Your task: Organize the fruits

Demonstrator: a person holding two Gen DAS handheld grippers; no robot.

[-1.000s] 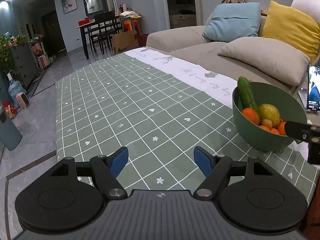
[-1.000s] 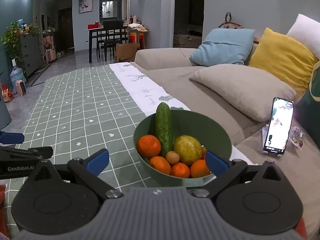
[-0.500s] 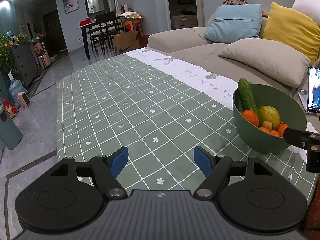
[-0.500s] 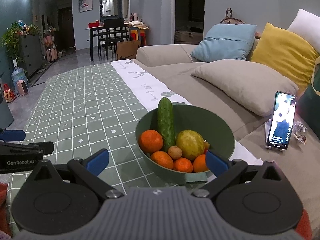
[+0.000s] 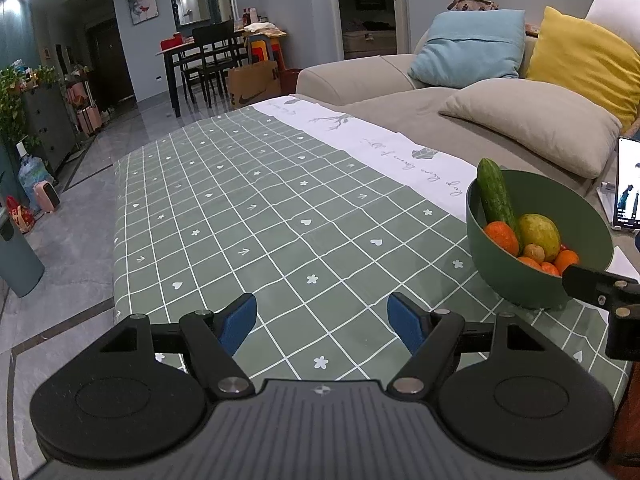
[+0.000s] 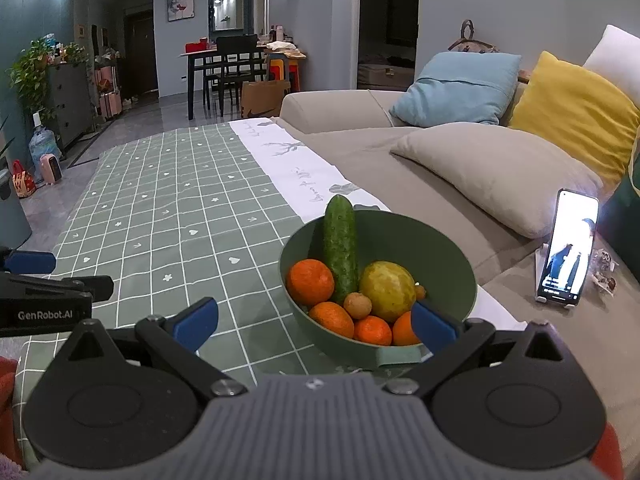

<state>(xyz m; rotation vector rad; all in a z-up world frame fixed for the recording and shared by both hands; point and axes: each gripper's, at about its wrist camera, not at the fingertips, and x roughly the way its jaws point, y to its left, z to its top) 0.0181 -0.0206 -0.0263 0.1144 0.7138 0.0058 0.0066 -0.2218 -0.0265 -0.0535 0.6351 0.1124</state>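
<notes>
Fruits sit piled in a green bowl (image 6: 448,268) on the tabletop (image 6: 168,216), which wears a green checked cloth w/ a white strip along its right edge. Bowl is at the near right of the tabletop, next to the sofa (image 6: 360,152). Inside: cucumber (image 6: 340,248) leaning upright vs the far-left rim, big orange (image 6: 311,282) to its left, yellow-green round fruit (image 6: 387,290) to its right, small brown round fruit (image 6: 357,306) touching both from the near side, and three more oranges along the near rim.

Right tool (image 6: 314,322): jaws spread wide, nothing between them, hovering just short of the bowl's near rim; its right blue pad overlaps the rim in view, contact can't be told.

Left tool (image 5: 322,322): jaws also spread, empty, over bare cloth to the left of the bowl, apart from it.

Phone (image 6: 568,248) w/ lit screen stands propped on the sofa seat, right of the bowl. Beige, blue and yellow cushions behind it.
</notes>
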